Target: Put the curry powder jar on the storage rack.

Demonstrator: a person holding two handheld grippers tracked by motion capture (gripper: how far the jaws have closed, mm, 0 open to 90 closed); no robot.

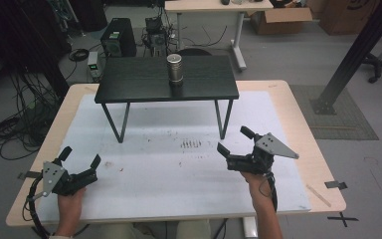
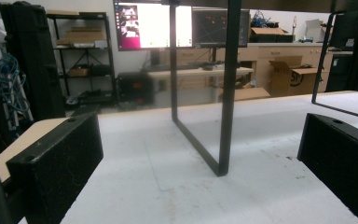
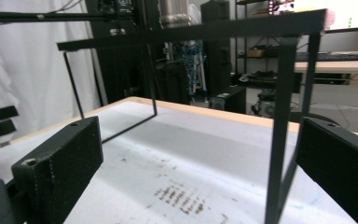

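Both grippers, left (image 1: 81,160) and right (image 1: 234,141), hover fingers apart, well short of the stand (image 1: 166,79). The can (image 1: 174,67) sits upright on top; best approach it level, above the stand's edge.

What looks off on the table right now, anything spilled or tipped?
Nothing tipped: the can stands upright on the black stand. The white mat carries dark smudges near its middle, apparently old marks, not a spill.
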